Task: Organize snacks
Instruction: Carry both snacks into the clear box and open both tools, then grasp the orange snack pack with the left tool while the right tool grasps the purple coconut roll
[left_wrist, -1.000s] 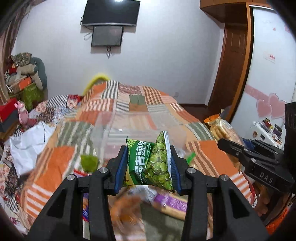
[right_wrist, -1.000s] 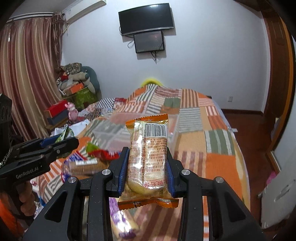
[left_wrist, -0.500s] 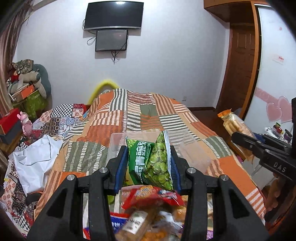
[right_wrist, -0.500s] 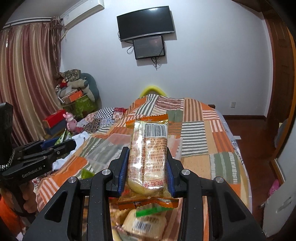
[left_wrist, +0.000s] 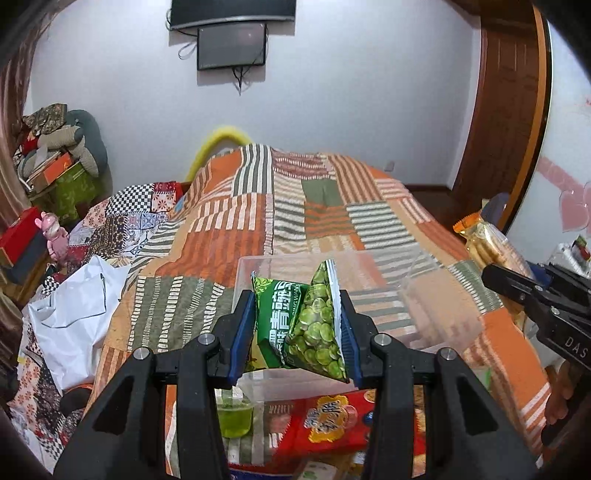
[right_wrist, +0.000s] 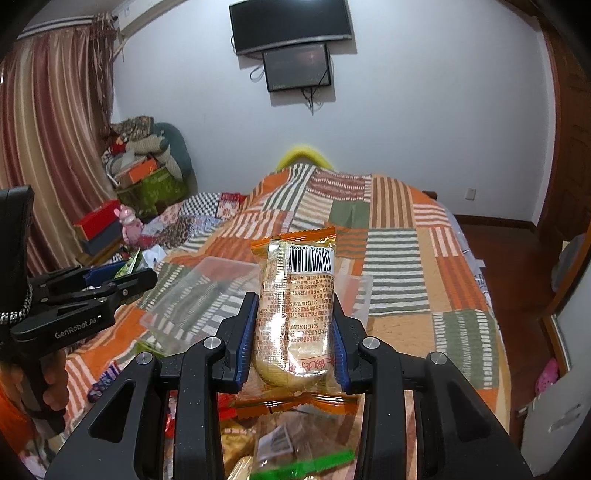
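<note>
My left gripper (left_wrist: 297, 332) is shut on a green pea snack bag (left_wrist: 303, 321) and holds it above the near edge of a clear plastic box (left_wrist: 436, 306) on the quilted bed. My right gripper (right_wrist: 293, 338) is shut on an orange-edged clear packet of biscuits (right_wrist: 295, 314), held upright over the same clear box (right_wrist: 192, 295). The right gripper also shows at the right of the left wrist view (left_wrist: 491, 271), with its biscuit packet (left_wrist: 487, 243). The left gripper shows at the left of the right wrist view (right_wrist: 151, 275).
A pile of loose snacks lies below the grippers: a red bag (left_wrist: 328, 421), a green jelly cup (left_wrist: 234, 419), wrapped pastries (right_wrist: 280, 439). The patchwork quilt (left_wrist: 295, 206) covers the bed. White cloth (left_wrist: 74, 317) and clutter lie left; floor (right_wrist: 509, 258) lies right.
Both grippers have moved forward over the bed with their packets still held. The clear box now sits closer under them, and the snack pile has slid toward the bottom of both views.
</note>
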